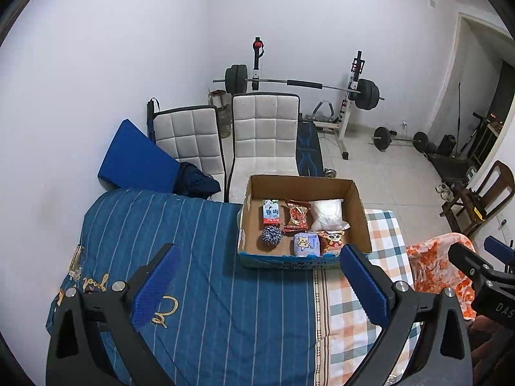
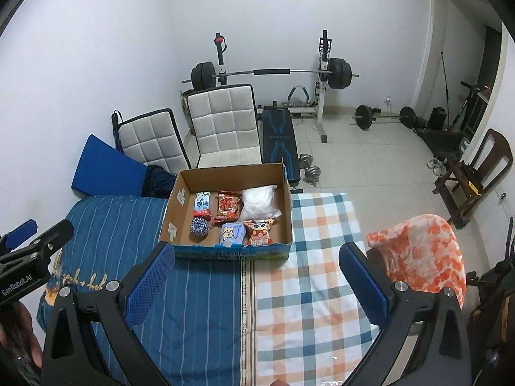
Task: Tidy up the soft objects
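A shallow cardboard box [image 1: 360,215] [image 2: 180,193] stands on the bed ahead of both grippers. It holds a white soft bag [image 1: 326,214] [image 2: 259,201], a red snack pack [image 1: 297,215] [image 2: 228,205], a small carton [image 1: 270,211] [image 2: 202,204], a blue-white rope ball [image 1: 271,234] [image 2: 198,225], a pale blue pack [image 1: 305,243] [image 2: 231,233] and a cartoon snack pack [image 1: 331,241] [image 2: 260,231]. My left gripper [image 1: 260,284] is open and empty above the blue striped cover. My right gripper [image 2: 257,284] is open and empty above the checked cover.
An orange-white cloth [image 1: 441,263] [image 2: 421,257] lies at the bed's right edge. Two white padded chairs [image 1: 264,135] [image 2: 222,125] and a blue cushion [image 1: 135,157] stand behind the bed. A barbell rack [image 1: 302,83], a weight bench and a wooden chair [image 2: 476,173] stand on the tiled floor.
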Demonstrator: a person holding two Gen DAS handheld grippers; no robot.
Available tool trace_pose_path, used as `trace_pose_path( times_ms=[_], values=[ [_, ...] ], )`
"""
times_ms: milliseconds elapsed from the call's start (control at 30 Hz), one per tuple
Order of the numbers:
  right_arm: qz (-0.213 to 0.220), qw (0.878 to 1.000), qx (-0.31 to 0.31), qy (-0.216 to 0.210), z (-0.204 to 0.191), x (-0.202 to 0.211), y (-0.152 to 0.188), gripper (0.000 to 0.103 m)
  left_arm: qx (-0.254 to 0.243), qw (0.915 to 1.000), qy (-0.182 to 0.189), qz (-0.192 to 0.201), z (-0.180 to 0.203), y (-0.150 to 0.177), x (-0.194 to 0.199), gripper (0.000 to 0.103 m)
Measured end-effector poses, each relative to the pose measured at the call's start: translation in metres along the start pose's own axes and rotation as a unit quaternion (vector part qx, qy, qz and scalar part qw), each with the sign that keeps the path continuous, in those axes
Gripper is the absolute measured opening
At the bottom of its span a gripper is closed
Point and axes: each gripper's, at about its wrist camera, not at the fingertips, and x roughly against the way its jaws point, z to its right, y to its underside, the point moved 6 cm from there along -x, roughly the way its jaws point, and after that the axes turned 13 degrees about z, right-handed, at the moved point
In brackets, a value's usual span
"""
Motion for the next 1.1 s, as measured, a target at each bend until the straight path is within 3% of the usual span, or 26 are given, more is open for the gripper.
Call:
trace_pose_path(
  times_ms=[1100],
  values=[
    [0.017, 1.0, 0.019, 0.0, -0.012, 0.017, -0.001, 0.103, -0.004, 1.0, -0.003, 0.008, 0.008, 0.005, 0.016, 0.102]
  ],
)
